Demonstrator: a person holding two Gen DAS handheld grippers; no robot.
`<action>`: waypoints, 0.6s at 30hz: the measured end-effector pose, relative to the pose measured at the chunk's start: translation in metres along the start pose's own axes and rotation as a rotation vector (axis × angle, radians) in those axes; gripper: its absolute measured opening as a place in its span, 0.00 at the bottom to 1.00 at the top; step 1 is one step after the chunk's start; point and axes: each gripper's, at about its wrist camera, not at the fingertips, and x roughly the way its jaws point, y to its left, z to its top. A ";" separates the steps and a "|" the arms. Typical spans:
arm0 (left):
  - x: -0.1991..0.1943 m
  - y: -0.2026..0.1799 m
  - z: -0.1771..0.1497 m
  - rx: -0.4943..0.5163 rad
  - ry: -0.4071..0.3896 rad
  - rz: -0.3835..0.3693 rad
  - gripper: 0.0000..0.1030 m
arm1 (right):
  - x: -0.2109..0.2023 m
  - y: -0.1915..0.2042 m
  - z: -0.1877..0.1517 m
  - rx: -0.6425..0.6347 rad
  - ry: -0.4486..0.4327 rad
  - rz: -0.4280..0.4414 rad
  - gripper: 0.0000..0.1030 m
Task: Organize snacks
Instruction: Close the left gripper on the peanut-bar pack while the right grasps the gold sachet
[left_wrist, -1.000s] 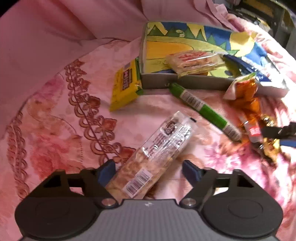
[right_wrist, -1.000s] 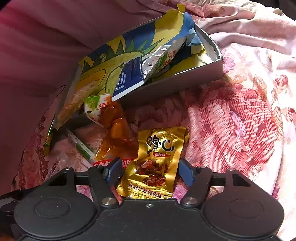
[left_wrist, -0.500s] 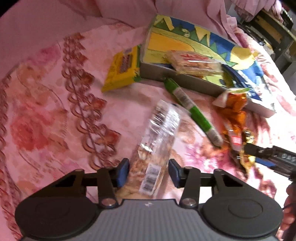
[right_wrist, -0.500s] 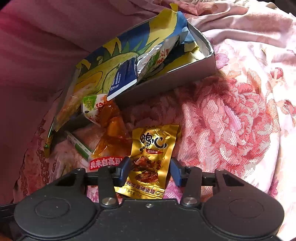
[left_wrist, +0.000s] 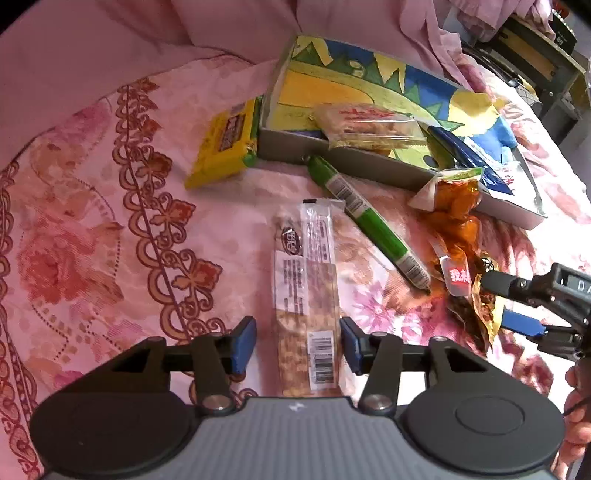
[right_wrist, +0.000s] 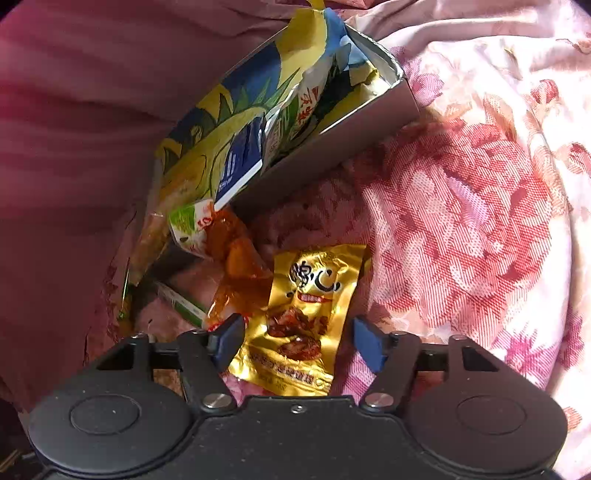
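Note:
A long clear cracker packet lies on the pink floral bedspread, straight between the fingers of my left gripper. Its jaws are opening; the pads stand beside the packet without squeezing it. A gold foil snack packet lies between the fingers of my right gripper, whose jaws are opening too, with gaps on both sides. In the left wrist view the right gripper straddles the gold packet. The colourful snack box with grey walls stands behind.
A yellow packet, a green stick and an orange packet lie outside the box. A clear packet and a blue packet lie inside it. A hand shows at the right edge. Dark furniture stands far right.
Both grippers narrowed onto their packets half a second ago and have since widened. The left wrist rolled, so the cracker packet now lies straight between the pads.

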 end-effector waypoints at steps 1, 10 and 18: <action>0.000 -0.001 0.000 0.006 -0.001 0.003 0.52 | 0.001 0.003 0.000 -0.021 -0.005 -0.007 0.69; 0.005 -0.008 -0.002 0.052 -0.004 0.027 0.53 | 0.013 0.033 -0.012 -0.253 -0.029 -0.074 0.76; 0.004 -0.012 -0.005 0.074 -0.005 -0.005 0.41 | 0.003 0.027 -0.017 -0.231 -0.024 -0.082 0.59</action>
